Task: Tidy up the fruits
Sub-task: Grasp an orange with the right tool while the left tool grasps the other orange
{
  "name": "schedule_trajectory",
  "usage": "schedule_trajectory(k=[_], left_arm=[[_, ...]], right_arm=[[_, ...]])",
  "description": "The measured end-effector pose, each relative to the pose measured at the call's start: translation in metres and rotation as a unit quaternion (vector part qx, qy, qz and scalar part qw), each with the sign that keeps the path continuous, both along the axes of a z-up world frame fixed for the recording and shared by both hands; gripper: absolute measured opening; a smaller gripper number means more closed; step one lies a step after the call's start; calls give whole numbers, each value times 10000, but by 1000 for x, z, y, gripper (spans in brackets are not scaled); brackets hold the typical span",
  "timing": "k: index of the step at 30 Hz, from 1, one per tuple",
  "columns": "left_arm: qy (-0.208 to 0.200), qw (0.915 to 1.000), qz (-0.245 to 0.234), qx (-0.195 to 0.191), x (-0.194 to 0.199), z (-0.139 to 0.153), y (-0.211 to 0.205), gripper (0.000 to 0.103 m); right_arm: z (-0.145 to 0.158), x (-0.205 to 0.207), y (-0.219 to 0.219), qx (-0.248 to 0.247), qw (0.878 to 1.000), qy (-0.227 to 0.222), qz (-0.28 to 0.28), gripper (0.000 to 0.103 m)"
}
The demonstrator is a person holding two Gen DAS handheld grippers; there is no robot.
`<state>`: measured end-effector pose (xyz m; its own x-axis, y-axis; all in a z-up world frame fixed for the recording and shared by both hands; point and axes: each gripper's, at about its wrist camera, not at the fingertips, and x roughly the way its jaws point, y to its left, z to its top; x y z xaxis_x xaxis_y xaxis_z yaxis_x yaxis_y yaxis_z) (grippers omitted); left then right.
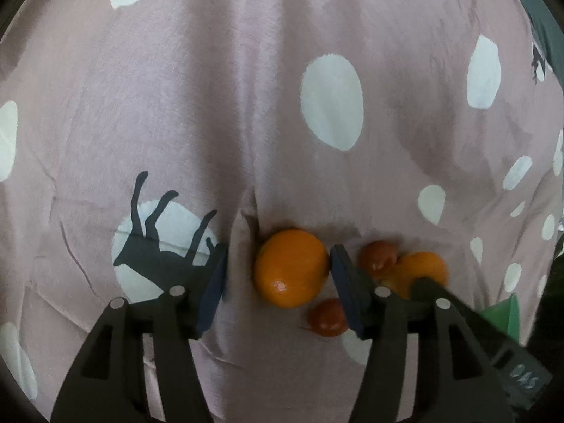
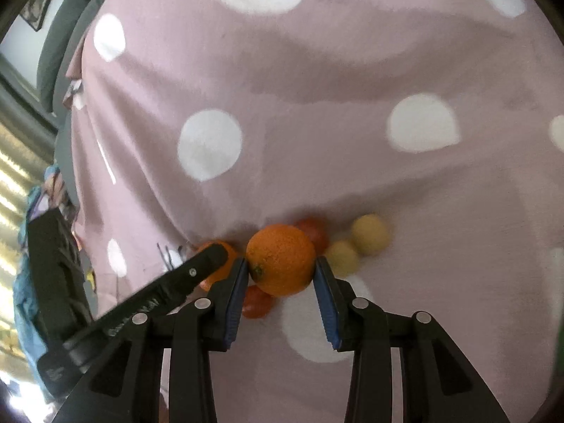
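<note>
Left wrist view: the left gripper (image 1: 278, 282) stands released over the pink spotted cloth (image 1: 246, 105). One orange (image 1: 292, 268) lies between its pads, nearer the right-hand pad; a gap separates it from the left-hand pad. A small red fruit (image 1: 328, 317) lies just below that orange. A second red fruit (image 1: 378, 253) and another orange (image 1: 421, 269) lie beyond the right-hand pad.

Right wrist view: the right gripper (image 2: 280, 275) is clenched on a textured orange (image 2: 280, 259), both pads touching it. Two yellow fruits (image 2: 370, 234) lie just right of the claw.
</note>
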<state>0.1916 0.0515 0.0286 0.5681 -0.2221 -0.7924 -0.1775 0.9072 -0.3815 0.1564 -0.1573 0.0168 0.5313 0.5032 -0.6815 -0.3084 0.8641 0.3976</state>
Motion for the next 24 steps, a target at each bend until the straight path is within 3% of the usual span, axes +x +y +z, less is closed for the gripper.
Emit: schedule_trajectory(k=[13, 20, 24], left_arm=[[-51, 9997, 161, 153, -7, 15, -1, 53], [-255, 9997, 7, 18, -12, 27, -1, 53], [1, 9997, -228, -42, -7, 17, -7, 47]], right_arm=[[26, -24, -31, -57, 9989, -424, -198, 40], [30, -24, -34, -22, 9989, -450, -148, 40], [33, -27, -33, -24, 9987, -491, -101, 40]])
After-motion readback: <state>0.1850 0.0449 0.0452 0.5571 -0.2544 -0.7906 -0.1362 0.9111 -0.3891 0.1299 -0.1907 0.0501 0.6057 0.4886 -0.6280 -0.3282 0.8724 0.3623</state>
